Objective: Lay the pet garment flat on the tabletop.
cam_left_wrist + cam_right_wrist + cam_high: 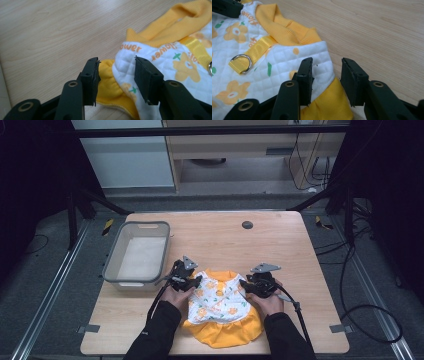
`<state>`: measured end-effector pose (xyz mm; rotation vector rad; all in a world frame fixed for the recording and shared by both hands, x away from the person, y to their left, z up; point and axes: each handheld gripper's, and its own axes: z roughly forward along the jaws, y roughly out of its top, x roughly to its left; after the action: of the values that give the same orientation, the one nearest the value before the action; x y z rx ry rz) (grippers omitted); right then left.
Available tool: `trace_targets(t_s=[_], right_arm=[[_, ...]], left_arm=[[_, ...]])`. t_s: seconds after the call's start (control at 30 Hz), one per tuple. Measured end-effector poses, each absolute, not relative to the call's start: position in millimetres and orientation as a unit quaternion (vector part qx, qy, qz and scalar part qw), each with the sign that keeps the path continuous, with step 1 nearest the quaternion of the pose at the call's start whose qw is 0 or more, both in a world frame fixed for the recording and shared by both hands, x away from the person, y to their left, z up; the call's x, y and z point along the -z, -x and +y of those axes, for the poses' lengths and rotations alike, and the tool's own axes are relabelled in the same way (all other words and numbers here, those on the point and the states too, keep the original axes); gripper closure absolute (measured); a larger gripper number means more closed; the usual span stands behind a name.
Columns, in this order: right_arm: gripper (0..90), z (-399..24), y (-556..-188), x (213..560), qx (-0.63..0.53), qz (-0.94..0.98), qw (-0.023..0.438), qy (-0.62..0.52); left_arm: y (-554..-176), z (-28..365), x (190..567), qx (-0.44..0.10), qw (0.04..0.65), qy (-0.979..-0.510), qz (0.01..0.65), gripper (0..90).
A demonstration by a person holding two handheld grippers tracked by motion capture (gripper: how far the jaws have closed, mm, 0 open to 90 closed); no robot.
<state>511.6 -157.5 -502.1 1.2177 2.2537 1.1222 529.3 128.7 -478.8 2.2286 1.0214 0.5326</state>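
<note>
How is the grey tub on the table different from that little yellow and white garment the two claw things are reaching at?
The grey tub is a stiff, plain, straight-sided bin; the garment is soft, lies flat and is white with orange flowers and yellow trim. The tub stands apart at the table's left; the garment has the left gripper and right gripper open over its two side edges. Both rest on the wooden table.

A yellow-and-white garment (pixel 222 307) lies on the tabletop (pixel 280 250). The left gripper (pixel 192 282) and right gripper (pixel 248 286) flank it (a grey bin (pixel 112 265) sits left).
</note>
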Motion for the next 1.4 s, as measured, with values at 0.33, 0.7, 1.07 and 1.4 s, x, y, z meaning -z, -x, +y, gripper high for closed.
trace_targets(t_s=[0.33, 0.7, 1.07, 1.4], right_arm=[[75.1, -157, -512, 504, -0.394, 0.797, 0.151, -0.433], [85.2, -155, -510, 502, -0.395, 0.790, 0.149, -0.444], [85.4, -155, -505, 477, -0.434, 0.778, 0.176, -0.419], [85.3, -155, -516, 444, -0.470, 0.757, 0.209, -0.403]], left_arm=[[-529, 125, 488, -0.193, 0.294, -0.851, 0.390, 66.6], [-528, 121, 488, -0.186, 0.293, -0.844, 0.408, 82.5], [-517, 129, 462, -0.215, 0.345, -0.825, 0.392, 85.3], [-523, 129, 430, -0.250, 0.368, -0.810, 0.382, 85.3]])
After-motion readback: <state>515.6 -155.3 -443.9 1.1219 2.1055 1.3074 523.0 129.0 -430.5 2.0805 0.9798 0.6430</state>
